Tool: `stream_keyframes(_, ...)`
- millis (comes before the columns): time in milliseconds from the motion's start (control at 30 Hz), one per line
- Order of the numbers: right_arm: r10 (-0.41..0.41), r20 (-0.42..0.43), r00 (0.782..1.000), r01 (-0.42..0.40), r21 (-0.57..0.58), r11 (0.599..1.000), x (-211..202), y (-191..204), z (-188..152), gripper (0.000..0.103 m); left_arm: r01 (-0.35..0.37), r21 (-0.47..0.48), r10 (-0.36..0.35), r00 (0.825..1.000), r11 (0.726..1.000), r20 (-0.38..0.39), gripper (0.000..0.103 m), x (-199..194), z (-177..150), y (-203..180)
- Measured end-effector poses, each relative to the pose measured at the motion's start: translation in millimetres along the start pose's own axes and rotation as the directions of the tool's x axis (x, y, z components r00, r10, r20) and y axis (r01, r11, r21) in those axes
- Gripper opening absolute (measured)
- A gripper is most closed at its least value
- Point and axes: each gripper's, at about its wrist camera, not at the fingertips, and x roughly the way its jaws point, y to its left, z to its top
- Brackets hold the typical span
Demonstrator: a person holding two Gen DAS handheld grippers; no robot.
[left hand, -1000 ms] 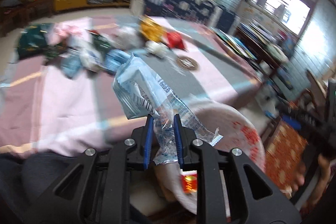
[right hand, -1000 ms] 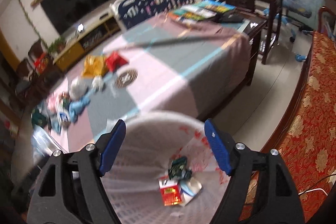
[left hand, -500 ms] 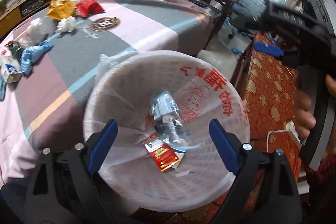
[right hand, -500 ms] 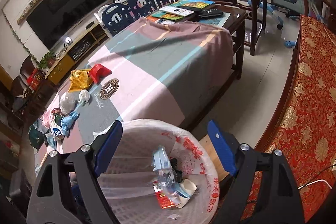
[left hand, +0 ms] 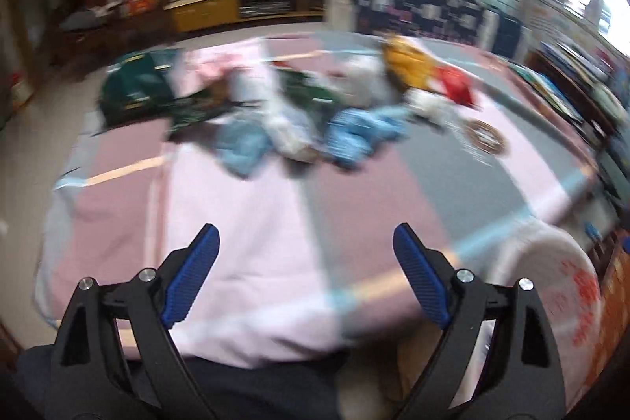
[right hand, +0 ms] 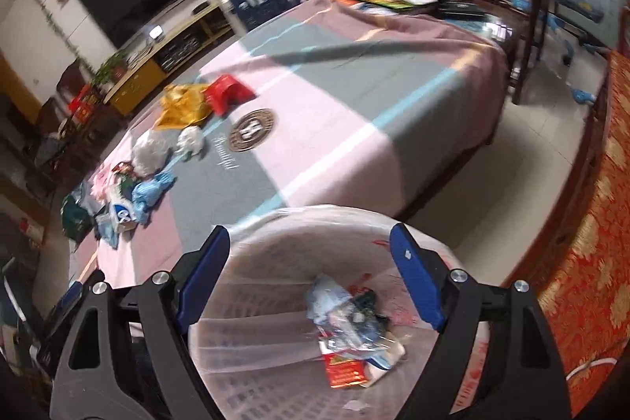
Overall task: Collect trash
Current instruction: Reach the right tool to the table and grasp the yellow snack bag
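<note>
The table [right hand: 393, 97] (cloth-covered) carried most of the trash pile [left hand: 299, 117] along its far side, uncollected. The lined bin [right hand: 275, 372] beside it held only a few wrappers [right hand: 346, 337], so the task was judged early. The left claw [left hand: 305, 282] hung released and empty above the cloth; the right claw [right hand: 311, 282] hung released and empty above the bin.

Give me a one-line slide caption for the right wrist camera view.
Open right gripper above a bag-lined waste basket holding wrappers, more trash on the table.
</note>
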Motion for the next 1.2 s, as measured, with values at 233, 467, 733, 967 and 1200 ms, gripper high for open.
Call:
stream_keyframes(233, 0.084, 0.034, 0.996, -0.073, -0.259, 0.963, 68, 112, 55, 0.082, 0.001, -0.321, -0.022, 0.998, 0.947, -0.062, 0.095, 18, 4, 83)
stream_keyframes(467, 0.016, 0.097, 0.995, 0.038, -0.529, 0.848, 170, 243, 129, 0.086, 0.051, -0.356, -0.089, 0.992, 0.933, -0.089, 0.096, 35, 0, 82)
stream_keyframes(733, -0.307, 0.033, 0.951, 0.267, -0.591, 0.762, 300, 291, 153, 0.080, 0.075, -0.380, -0.114, 0.990, 0.922, -0.081, 0.096, 36, -4, 82)
stream_keyframes(967, -0.198, 0.076, 0.977, 0.193, -0.704, 0.683, 258, 296, 106, 0.016, 0.096, -0.403, -0.137, 0.988, 0.910, -0.073, 0.096, 37, -6, 86)
stream_keyframes(1200, 0.067, -0.138, 0.988, -0.138, -0.609, 0.781, 174, 271, 68, 0.014, 0.095, -0.417, -0.135, 0.989, 0.904, -0.066, 0.096, 35, -8, 88)
